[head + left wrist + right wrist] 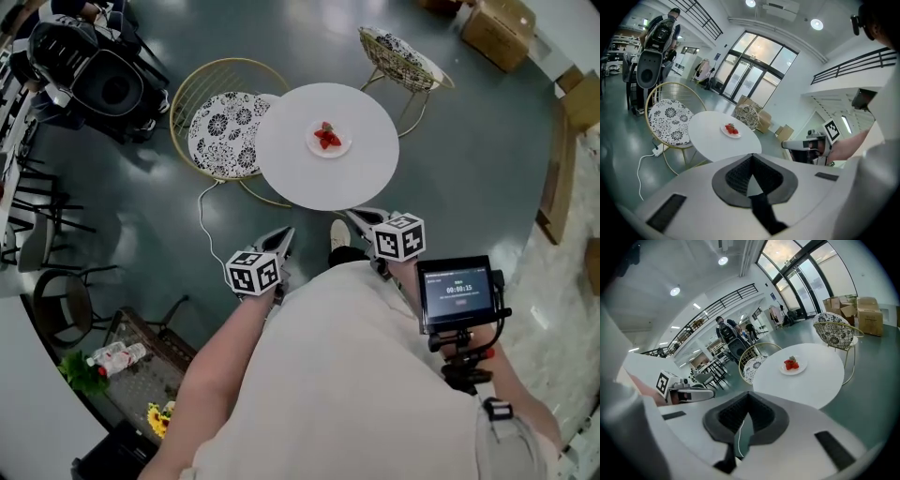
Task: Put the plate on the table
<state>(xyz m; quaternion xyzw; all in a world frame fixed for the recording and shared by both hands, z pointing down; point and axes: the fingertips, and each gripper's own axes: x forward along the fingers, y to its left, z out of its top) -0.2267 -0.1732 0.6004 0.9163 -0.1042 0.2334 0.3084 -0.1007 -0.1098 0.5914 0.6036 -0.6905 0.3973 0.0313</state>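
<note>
1. The plate [328, 141], with red fruit [327, 137] on it, is being borne by the round table [291, 173], flat, near the middle and well clear of the rim. Judged from this, the placing is already done.
2. The left gripper [281, 239] is being held low by the person's body with its jaws together on nothing, apart from the table.
3. The right gripper [361, 217] is likewise being held with its jaws together and empty, near the table's near edge.
4. Nothing is being gripped, so no release is being called for. The sound course, as judged, is for both grippers to be held off the tabletop.
5. The plate is best being left alone, since a nudge risks sliding it or spilling the fruit.
6. The chair [220, 131] and the floor cable [202, 211] are being noted as hazards for any step back.
</note>
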